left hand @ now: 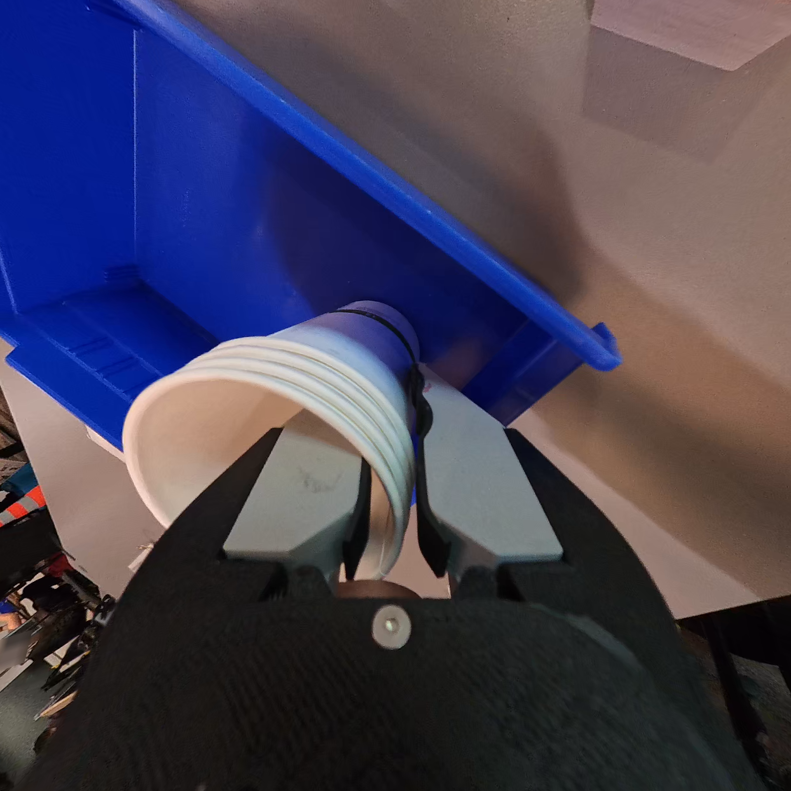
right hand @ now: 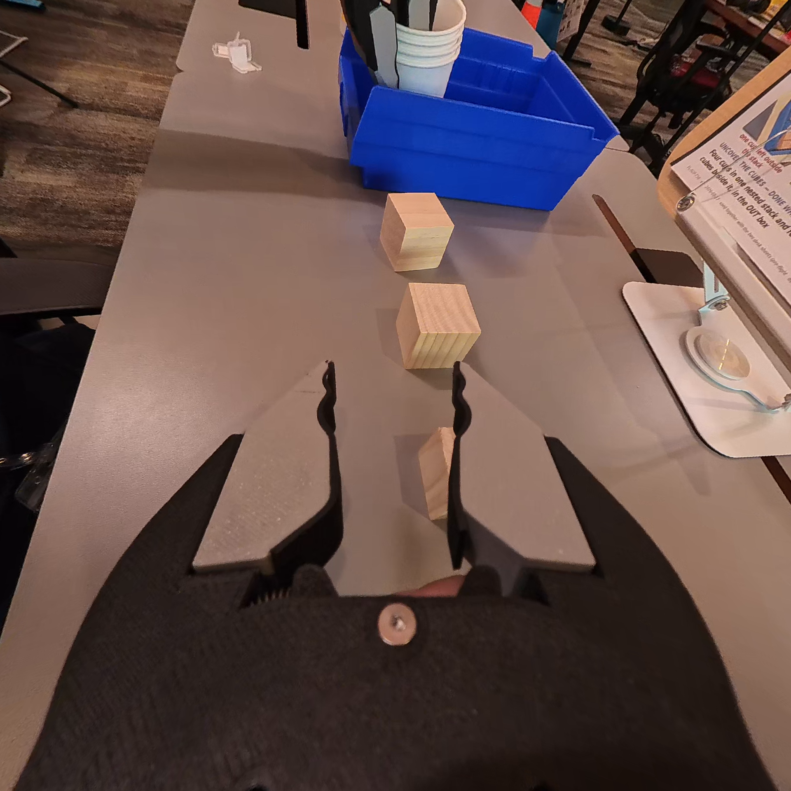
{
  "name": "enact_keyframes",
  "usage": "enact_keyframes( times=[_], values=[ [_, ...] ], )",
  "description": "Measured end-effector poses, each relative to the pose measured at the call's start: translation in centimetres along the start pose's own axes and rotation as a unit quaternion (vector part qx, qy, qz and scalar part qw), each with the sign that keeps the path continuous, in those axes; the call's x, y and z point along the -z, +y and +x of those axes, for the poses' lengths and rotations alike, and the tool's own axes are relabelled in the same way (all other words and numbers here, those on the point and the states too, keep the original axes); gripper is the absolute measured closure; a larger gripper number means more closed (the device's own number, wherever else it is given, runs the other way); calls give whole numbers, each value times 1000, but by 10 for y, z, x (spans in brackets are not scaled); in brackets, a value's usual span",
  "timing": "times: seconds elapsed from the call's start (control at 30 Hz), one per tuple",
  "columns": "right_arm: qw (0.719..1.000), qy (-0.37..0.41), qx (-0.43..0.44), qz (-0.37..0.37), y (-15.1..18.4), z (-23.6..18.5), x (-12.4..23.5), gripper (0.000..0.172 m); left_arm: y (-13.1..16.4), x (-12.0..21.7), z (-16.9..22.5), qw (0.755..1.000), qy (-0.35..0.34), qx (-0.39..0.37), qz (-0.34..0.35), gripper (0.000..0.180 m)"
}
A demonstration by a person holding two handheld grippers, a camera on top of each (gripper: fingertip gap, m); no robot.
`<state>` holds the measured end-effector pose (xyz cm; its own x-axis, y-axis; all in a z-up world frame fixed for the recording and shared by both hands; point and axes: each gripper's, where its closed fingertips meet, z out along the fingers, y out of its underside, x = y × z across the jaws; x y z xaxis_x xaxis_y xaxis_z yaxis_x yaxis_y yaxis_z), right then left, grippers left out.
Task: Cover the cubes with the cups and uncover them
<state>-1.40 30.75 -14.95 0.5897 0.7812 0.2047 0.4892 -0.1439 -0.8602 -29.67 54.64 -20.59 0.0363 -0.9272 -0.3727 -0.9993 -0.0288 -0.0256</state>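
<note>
Grey tabletop [right hand: 214,299] ahead: my left jaws [left hand: 387,385] pinch the stacked white cups' [left hand: 299,385] wall over the blue bin [left hand: 171,214]; right jaws [right hand: 394,368] gape empty above three uncovered cubes [right hand: 436,325]. Next, separating one cup.

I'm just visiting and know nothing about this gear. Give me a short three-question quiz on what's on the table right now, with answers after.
1. True or false: the stack of white paper cups stands inside the blue bin.
2. How many wooden cubes show on the grey table? A) one B) three C) five
3. What does the left gripper hold?

Key
1. True.
2. B: the far cube, the middle cube, and the near cube, partly hidden behind a finger of the open right gripper.
3. The wall of the cup stack, one finger inside and one outside.
</note>
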Motion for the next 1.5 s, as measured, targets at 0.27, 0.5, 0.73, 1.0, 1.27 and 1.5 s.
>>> enact_keyframes(
  times=[0.27,0.5,0.73,1.0,1.27,1.5],
  values=[
    [1000,-1,-1,-1,1,0,0,119,-4,10,-8,1000,-14,14,21,157],
    [1000,0,0,3,0,-1,2,119,-2,32,-22,997,-45,30,48,149],
    [1000,-3,1,0,0,-3,1,119,-2,53,-30,991,-85,55,88,152],
    [1000,-4,1,-3,1,-4,-1,119,2,66,-32,988,-101,56,105,153],
    [1000,-4,2,-3,1,-5,-1,119,3,67,-30,987,-98,54,111,163],
    [1000,-3,2,-1,0,-5,0,120,4,71,-31,987,-99,54,113,167]
  ],
)
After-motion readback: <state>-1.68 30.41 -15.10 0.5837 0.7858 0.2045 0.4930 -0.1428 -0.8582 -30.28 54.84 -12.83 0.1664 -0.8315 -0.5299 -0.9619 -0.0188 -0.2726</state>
